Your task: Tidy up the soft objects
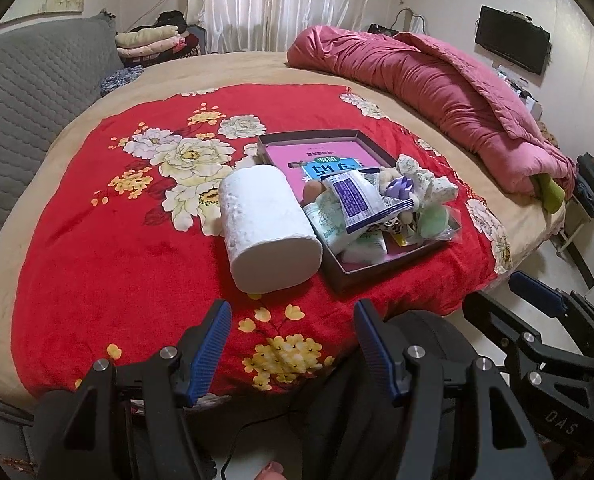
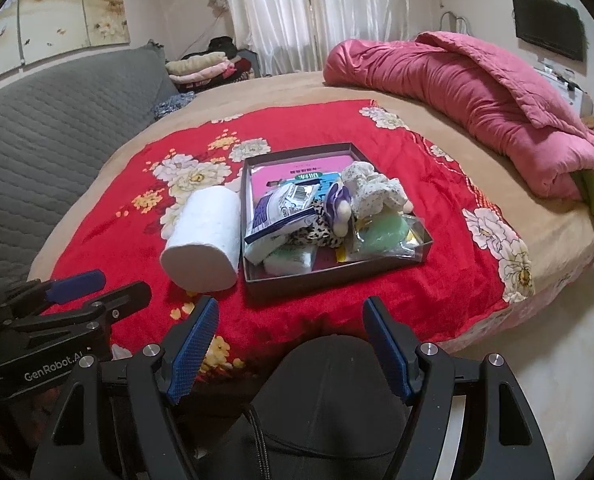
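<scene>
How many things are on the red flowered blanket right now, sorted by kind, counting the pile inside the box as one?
Paper rolls: 1, the white roll lying beside the box.
Boxes: 1, the dark shallow box.
Piles of soft items: 1, the heap of packets and cloth inside the box.
Total: 3

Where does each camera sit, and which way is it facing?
Left wrist: on the left tongs, looking down and forward over the red floral blanket at the paper roll and the box of soft items; its own open fingers show, with the right tongs at the right edge.
Right wrist: on the right tongs, facing the same way from further right; its own open fingers show, with the left tongs at the left edge.
Shared: paper roll, box, blanket, pink quilt, curtains.
</scene>
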`<state>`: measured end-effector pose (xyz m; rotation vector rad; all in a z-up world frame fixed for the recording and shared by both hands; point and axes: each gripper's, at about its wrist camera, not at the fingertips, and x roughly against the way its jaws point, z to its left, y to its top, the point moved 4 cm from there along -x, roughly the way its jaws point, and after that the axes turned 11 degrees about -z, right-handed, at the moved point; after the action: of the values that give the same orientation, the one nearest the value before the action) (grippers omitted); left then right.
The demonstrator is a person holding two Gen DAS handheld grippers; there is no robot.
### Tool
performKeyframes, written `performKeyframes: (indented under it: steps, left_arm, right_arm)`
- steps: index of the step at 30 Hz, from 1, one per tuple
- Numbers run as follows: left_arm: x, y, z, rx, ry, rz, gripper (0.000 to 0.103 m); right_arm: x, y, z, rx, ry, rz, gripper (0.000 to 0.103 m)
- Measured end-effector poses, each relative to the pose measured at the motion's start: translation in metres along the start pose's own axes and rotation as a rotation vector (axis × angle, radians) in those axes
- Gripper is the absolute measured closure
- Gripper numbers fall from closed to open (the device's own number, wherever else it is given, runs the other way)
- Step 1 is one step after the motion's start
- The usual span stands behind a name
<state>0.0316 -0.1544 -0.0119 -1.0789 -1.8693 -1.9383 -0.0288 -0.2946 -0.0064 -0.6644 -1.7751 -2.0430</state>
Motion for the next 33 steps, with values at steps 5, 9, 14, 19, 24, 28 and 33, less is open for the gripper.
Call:
performKeyframes:
  steps: [5, 9, 14, 19, 24, 28, 33]
  left_arm:
    - [0.000, -0.001, 0.001, -0.002, 0.007, 0.000, 0.040]
    - [0.000, -0.001, -0.002, -0.019, 0.010, -0.004, 0.040]
    - [-0.002, -0.002, -0.002, -0.017, 0.015, 0.001, 0.040]
    - [-0.004, -0.004, -0.001, -0.009, 0.010, 0.013, 0.040]
    - [-0.007, -0.005, 0.000, -0.003, 0.013, 0.024, 0.040]
    - [-0.007, -0.006, 0.001, -0.004, 0.012, 0.026, 0.040]
    - [-0.010, -0.009, 0.001, -0.002, 0.012, 0.036, 0.040]
  right_arm:
    - [-0.002, -0.001, 0.002, 0.005, 0.005, 0.004, 0.027]
    - [-0.002, -0.002, 0.002, 0.006, 0.009, 0.006, 0.027]
    - [-0.003, -0.003, 0.001, -0.006, 0.006, 0.007, 0.027]
    - [-0.003, -0.003, -0.001, -0.008, 0.002, 0.003, 0.027]
    - [-0.003, -0.003, -0.002, -0.010, 0.002, 0.005, 0.027]
    - [-0.004, -0.004, -0.002, -0.009, 0.002, 0.008, 0.027]
    - [-0.004, -0.004, -0.003, -0.010, 0.000, 0.010, 0.027]
